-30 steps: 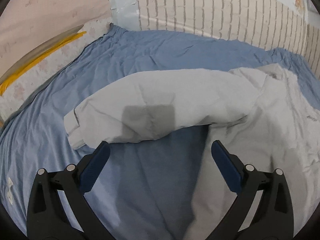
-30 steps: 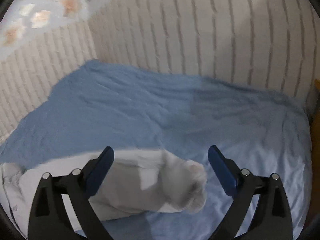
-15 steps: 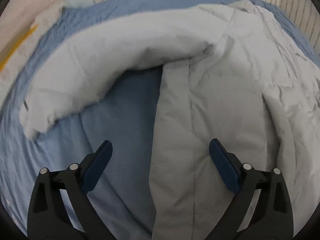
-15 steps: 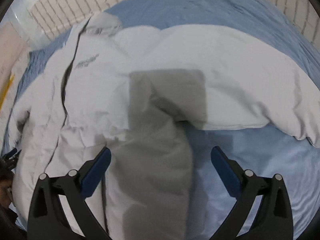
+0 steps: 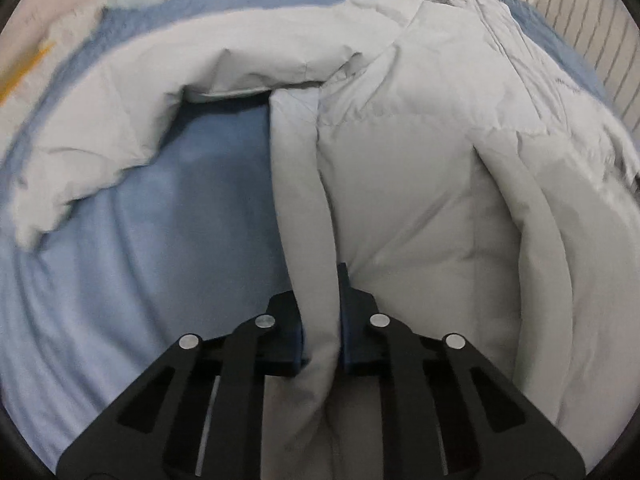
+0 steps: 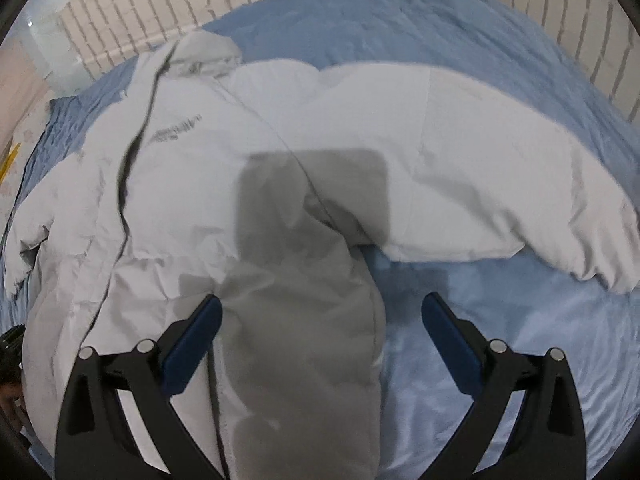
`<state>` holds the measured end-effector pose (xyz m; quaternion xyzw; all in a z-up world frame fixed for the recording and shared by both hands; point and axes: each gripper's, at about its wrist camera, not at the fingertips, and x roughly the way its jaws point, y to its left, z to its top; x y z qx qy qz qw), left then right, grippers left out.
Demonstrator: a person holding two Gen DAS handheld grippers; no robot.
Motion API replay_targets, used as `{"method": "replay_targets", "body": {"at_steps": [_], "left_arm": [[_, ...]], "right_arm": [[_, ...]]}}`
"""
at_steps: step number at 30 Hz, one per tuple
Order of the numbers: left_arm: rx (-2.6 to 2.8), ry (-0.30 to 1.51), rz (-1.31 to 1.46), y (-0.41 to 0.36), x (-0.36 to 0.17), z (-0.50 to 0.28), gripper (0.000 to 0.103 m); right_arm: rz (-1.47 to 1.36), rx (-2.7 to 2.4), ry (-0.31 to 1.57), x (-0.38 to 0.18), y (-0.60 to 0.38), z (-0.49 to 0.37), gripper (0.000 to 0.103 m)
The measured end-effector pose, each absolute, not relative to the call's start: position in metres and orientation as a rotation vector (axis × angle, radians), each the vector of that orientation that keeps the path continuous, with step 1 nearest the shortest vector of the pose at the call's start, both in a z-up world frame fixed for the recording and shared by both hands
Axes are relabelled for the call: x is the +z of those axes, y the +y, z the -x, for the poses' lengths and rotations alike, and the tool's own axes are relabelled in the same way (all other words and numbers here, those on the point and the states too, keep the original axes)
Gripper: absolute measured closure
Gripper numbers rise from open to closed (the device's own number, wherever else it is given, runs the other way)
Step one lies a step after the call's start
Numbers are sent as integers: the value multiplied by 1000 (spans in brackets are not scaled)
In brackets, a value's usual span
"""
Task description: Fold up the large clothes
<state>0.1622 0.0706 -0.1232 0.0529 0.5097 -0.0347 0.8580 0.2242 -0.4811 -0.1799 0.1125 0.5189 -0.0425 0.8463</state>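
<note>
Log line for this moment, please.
left tongs: just closed, shut on jacket side edge | right tongs: open over jacket | bedsheet

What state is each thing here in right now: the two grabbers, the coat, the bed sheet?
Left gripper: just closed, pinching the jacket's side edge.
Right gripper: open, its pads either side of the jacket's other side edge, not pressing.
Light grey padded jacket: spread front up, front closed, sleeves out, not yet folded.
Blue bed sheet: wrinkled, under the jacket.
</note>
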Motion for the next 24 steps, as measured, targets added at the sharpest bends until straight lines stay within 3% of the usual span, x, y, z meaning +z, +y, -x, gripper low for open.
{"method": "replay_targets", "body": {"at_steps": [4,5,6,9,13,14,15,16,17,24], "left_arm": [[30,1036,-172,84,-111,-144,92],[115,1040,-204,94,-112,-140,103],[255,1056,-206,116,-116,-136,103],[470,1174,76,198,-124,-121,103],[427,1041,193,203,-89,-111,103],[391,1009,178,191,-82,-112,87],[362,993,169,181,-78,-114,40],[309,966,169,171,-74,-112,15],[253,946,176,158,-74,-115,5],[-43,1016,125,69,-79,-173,3]], "right_arm": [[-272,-45,1075,-166,-494,-208,3],[-277,-44,1072,-166,-496,-206,3],[-282,-46,1071,-165,-499,-204,3],[-322,-43,1074,-164,-507,-201,3],[-307,-12,1055,-154,-498,-200,3],[-294,-3,1055,-154,-496,-199,3],[-272,7,1058,-153,-491,-199,3],[-261,11,1061,-152,-488,-199,3],[-259,14,1062,-152,-487,-199,3],[-260,11,1070,-154,-491,-196,3]]}}
